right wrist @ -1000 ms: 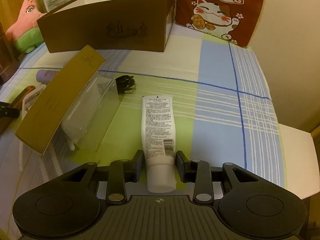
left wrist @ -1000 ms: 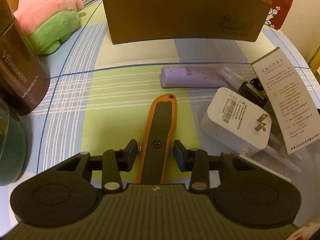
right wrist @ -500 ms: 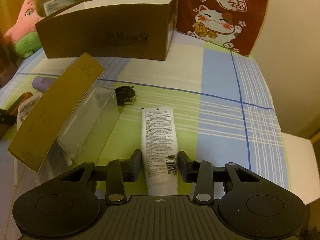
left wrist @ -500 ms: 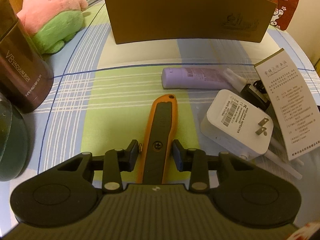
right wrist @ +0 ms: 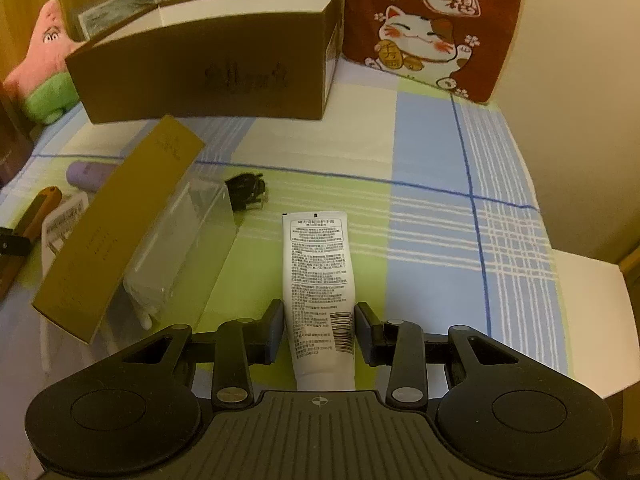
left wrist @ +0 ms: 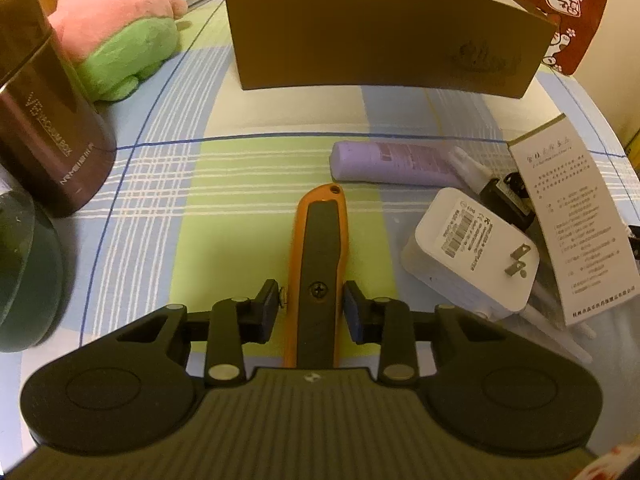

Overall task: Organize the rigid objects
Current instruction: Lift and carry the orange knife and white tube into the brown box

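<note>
My left gripper (left wrist: 311, 307) is shut on an orange and black utility knife (left wrist: 320, 256), whose far end points at a purple tube (left wrist: 390, 164). My right gripper (right wrist: 319, 330) is shut on a white cream tube (right wrist: 319, 280) with printed text and a barcode, held low over the checked cloth. A brown open-top box (left wrist: 384, 36) stands at the back; it also shows in the right wrist view (right wrist: 208, 76). The knife shows at the left edge of the right wrist view (right wrist: 34, 216).
A white plug adapter (left wrist: 472, 252), a gold box with a clear window (right wrist: 132, 240), a black cable clip (right wrist: 246, 190) and a white pen lie between the grippers. A brown vacuum box canister (left wrist: 48, 128), a pink and green plush (left wrist: 116, 36) and a red cat cloth (right wrist: 432, 24) stand around.
Both grippers have closed on their objects and lifted slightly. The views have shifted, with the brown box sitting lower in both frames.
</note>
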Tool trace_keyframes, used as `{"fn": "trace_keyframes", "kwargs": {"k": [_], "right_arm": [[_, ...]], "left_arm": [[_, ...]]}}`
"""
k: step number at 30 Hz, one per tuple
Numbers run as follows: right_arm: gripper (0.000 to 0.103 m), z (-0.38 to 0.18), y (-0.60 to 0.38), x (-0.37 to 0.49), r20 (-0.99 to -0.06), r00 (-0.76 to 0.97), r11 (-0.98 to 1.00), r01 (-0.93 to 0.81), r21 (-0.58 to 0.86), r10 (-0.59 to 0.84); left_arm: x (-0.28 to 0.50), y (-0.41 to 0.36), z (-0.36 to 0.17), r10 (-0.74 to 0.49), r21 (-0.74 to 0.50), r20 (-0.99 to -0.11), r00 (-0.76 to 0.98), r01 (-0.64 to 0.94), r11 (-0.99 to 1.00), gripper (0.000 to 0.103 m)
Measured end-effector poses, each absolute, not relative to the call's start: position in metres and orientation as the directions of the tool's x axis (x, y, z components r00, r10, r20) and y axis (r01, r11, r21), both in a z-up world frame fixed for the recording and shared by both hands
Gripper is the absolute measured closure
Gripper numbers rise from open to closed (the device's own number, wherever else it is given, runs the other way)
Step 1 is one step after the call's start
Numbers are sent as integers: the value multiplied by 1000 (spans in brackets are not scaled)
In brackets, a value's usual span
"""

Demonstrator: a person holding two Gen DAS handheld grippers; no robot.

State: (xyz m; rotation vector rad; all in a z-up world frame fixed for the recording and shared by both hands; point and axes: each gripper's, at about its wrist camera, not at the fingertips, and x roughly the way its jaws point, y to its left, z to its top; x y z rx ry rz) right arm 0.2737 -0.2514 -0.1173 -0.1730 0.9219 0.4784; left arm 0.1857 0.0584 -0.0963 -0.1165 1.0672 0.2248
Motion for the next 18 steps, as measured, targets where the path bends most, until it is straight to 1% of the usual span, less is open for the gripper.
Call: {"fn": "trace_keyframes", "kwargs": {"k": [7, 18], "right_arm": [[68, -100, -252, 278, -773, 530, 888, -451, 91, 348], [68, -70, -246, 287, -727, 560, 876, -469, 116, 396]], "left_arm": [[183, 61, -82, 136, 5, -854, 502, -253, 967, 74], [186, 66, -54, 134, -18, -817, 561, -256, 967, 74]]}}
